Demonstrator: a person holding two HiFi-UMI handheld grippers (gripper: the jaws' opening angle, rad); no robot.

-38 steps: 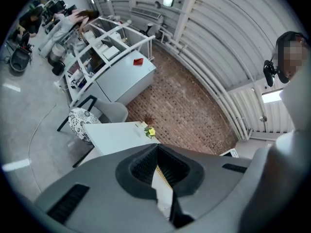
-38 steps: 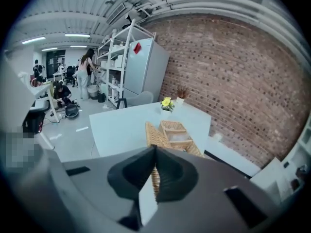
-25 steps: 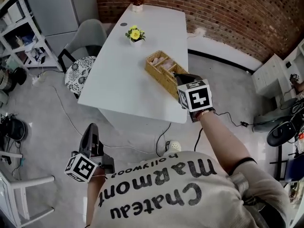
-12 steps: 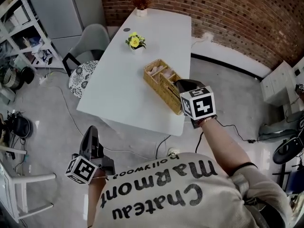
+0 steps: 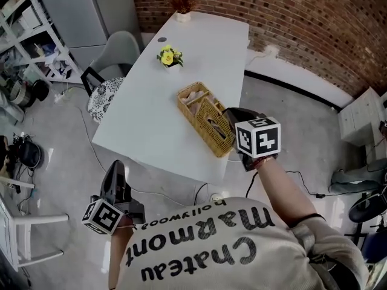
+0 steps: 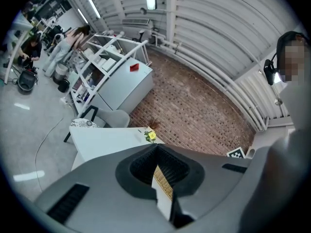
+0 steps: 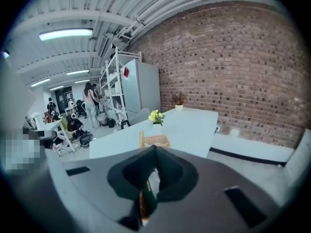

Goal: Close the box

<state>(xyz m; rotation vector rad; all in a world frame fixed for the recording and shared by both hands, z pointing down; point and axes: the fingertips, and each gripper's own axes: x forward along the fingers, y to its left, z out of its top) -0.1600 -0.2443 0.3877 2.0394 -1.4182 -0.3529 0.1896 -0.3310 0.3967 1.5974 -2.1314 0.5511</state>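
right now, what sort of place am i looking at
Probably a shared workshop or lab-style office in an industrial loft: a red brick wall, white metal shelving racks crowded with gear, and people at workstations beyond the long white table.

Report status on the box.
Left gripper shut, low, off table. Right gripper shut at near end of wicker box. Box not closed, compartments showing. Flower pot stands apart.

A tan woven wicker box (image 5: 205, 121), rough and open-textured, sits on a smooth, matt white worktop (image 5: 151, 113). Beyond it is a rough red brick wall (image 5: 302, 23). The pale grey floor (image 5: 48, 132) has a faint sheen. A soft beige cloth shirt (image 5: 242, 246) shows in the foreground.
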